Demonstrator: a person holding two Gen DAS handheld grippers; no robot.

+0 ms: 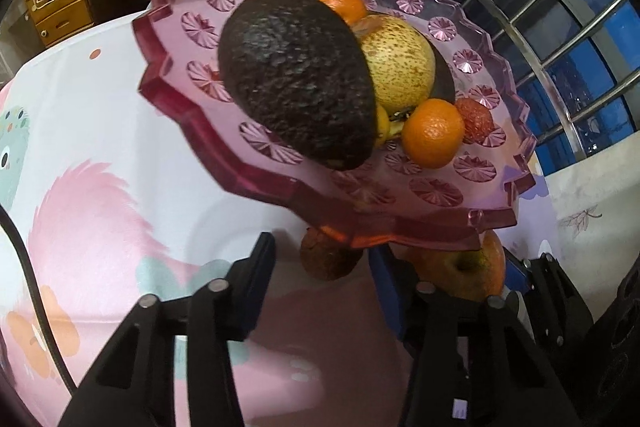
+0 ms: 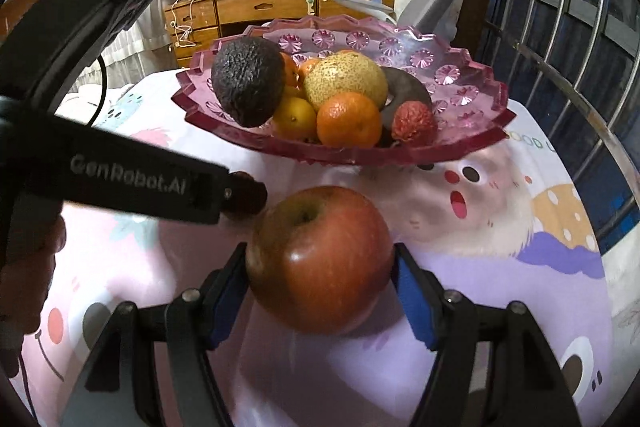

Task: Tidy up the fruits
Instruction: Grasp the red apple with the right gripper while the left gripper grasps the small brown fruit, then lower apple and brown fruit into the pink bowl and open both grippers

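Apple (image 2: pixel 320 259) sits on the tablecloth (image 2: pixel 500 267) just near of the pink dish (image 2: pixel 472 143), between the right gripper's (image 2: pixel 320 279) spread fingers, not yet squeezed. Close squarely, lift high over the rim, lower beside the orange (image 2: pixel 349 119). Left gripper (image 1: pixel 320 267) hangs open, empty.

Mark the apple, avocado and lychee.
apple (image 2: pixel 320 259), right wrist view, red front skin.
avocado (image 1: pixel 296 79), left wrist view, middle of dark skin.
lychee (image 2: pixel 414 123), right wrist view, bumpy red shell.
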